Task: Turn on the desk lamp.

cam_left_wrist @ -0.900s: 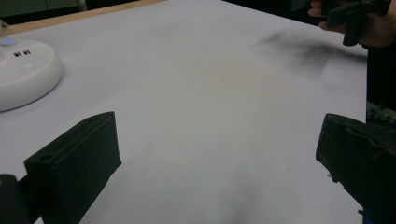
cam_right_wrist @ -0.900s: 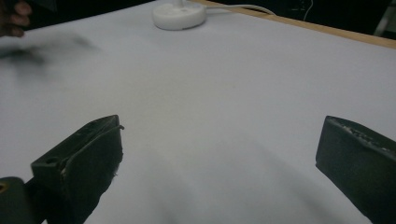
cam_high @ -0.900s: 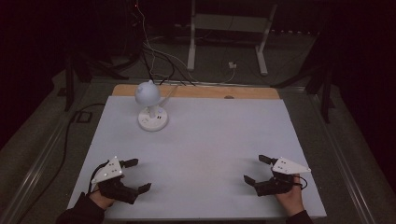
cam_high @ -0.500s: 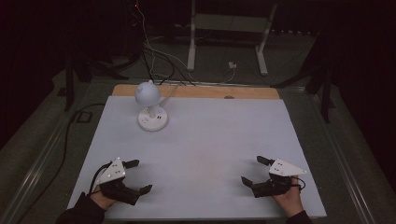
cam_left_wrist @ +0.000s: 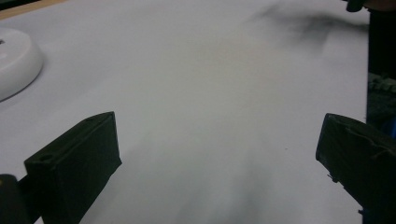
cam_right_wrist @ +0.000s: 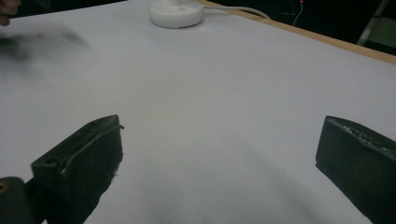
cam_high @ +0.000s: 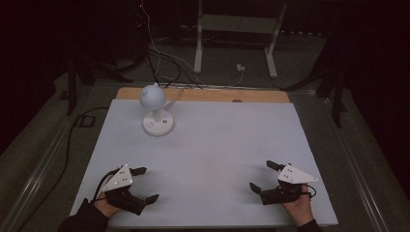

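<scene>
Nearest to me, my left gripper (cam_high: 144, 184) sits low over the near left part of the white table (cam_high: 217, 145), its jaws spread wide with nothing between them; in the left gripper view the two black jaws stand far apart over bare white surface. Across from it, well apart to its right, my right gripper (cam_high: 264, 176) hovers over the near right part of the table, likewise released, jaws wide and holding nothing, as the right gripper view confirms. My left hand (cam_high: 107, 207) and right hand (cam_high: 297, 207) grip the bodies from behind, a dark sleeve (cam_high: 80, 221) showing on the left side. Ahead of the left gripper, farther up the table, stands a small white lamp (cam_high: 155, 108) with a round head on a disc base; its base edge appears at the left of the left gripper view. Beyond it runs the table's wooden far edge (cam_high: 203, 95), then cables (cam_high: 159, 63) on the dark floor and a white stand (cam_high: 237, 29).
</scene>
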`<state>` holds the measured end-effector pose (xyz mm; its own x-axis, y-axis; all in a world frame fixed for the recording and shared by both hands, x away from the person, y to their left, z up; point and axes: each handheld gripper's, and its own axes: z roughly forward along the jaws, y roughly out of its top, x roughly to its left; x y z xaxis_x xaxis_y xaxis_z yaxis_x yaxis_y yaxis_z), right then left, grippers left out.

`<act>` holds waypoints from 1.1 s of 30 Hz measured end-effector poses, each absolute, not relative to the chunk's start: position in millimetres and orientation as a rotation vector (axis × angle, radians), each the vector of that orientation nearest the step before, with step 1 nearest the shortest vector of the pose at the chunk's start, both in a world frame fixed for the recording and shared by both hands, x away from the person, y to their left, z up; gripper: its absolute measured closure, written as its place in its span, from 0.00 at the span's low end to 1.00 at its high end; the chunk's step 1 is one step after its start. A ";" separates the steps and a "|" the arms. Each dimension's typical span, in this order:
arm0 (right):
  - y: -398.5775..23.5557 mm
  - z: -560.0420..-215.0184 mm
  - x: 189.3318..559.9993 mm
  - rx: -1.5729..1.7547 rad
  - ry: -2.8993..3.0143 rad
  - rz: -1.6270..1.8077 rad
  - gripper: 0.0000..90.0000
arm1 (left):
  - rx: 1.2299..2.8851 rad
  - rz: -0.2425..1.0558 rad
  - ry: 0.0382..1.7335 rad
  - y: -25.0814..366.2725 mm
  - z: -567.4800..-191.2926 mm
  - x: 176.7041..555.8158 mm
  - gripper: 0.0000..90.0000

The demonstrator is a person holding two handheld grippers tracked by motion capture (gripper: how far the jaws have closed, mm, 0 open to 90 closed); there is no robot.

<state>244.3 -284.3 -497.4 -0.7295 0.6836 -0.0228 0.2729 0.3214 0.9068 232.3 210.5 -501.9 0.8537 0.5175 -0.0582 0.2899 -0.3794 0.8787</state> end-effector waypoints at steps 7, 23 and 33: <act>-282.6 -496.5 243.2 0.840 2.187 1.389 0.01 | 2.027 0.249 0.559 202.1 -495.2 229.0 0.00; -280.4 -493.5 241.2 0.837 2.165 1.408 0.01 | 2.003 0.267 0.539 193.3 -469.9 234.2 0.00; -281.8 -493.2 241.3 0.842 2.160 1.416 0.01 | 1.997 0.273 0.551 187.5 -462.1 244.6 0.00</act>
<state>241.3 -281.8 -493.2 -0.7273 0.6860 -0.0189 0.2561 0.2969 0.9199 244.6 187.5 -462.1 0.8703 0.4907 -0.0422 0.2637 -0.3918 0.8815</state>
